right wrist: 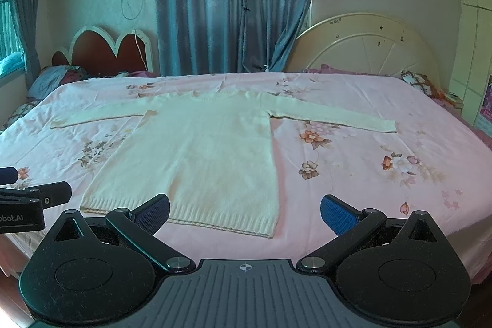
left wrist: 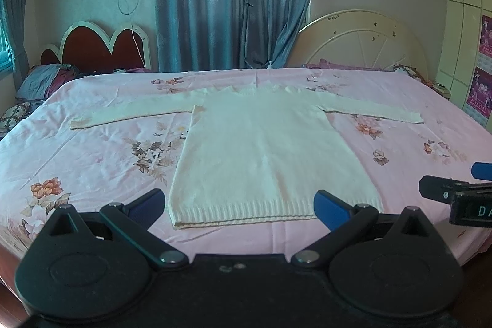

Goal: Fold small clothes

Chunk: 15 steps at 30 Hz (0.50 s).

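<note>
Now a cream sweater lies flat on the pink floral bed, sleeves spread to both sides, ribbed hem toward the cameras. Left gripper hangs just above the hem, fingers wide apart, holding nothing. Right gripper is near the hem's right corner, also spread and empty.

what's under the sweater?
The sweater lies flat on the pink floral bedsheet, which shows all around it. Nothing bulges through, but whatever is directly beneath it is covered.
</note>
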Tool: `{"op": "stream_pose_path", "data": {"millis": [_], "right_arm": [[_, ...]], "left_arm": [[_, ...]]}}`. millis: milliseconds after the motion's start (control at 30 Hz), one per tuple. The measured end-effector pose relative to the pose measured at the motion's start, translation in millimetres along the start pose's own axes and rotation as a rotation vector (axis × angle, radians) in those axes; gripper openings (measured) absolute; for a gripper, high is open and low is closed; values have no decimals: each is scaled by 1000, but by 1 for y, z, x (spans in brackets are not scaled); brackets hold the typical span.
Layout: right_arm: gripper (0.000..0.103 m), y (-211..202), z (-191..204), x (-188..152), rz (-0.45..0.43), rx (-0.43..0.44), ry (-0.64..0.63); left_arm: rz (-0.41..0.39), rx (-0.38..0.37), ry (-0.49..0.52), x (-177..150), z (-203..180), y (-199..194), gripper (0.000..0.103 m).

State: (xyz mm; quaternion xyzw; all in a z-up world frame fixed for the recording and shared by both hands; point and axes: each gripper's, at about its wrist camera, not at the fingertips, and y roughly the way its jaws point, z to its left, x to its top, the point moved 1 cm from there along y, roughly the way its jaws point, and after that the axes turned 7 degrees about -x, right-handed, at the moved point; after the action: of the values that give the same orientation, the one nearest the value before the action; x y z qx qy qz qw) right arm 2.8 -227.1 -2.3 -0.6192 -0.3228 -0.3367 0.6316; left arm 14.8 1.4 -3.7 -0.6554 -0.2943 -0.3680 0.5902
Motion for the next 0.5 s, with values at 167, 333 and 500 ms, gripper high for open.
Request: {"op": "stream_pose_path", "data": {"millis": [167, 333, 500], "right_arm": [[103, -2, 0, 2, -4, -3, -1], [103, -2, 1, 3, 1, -6, 0], [103, -2, 2, 5, -3, -5, -2]], "left_arm": [[0, -1, -2, 0, 0, -1, 103], [0, 0, -3, 1, 0, -1, 103], [0, -1, -4, 1, 0, -1, 103]]}}
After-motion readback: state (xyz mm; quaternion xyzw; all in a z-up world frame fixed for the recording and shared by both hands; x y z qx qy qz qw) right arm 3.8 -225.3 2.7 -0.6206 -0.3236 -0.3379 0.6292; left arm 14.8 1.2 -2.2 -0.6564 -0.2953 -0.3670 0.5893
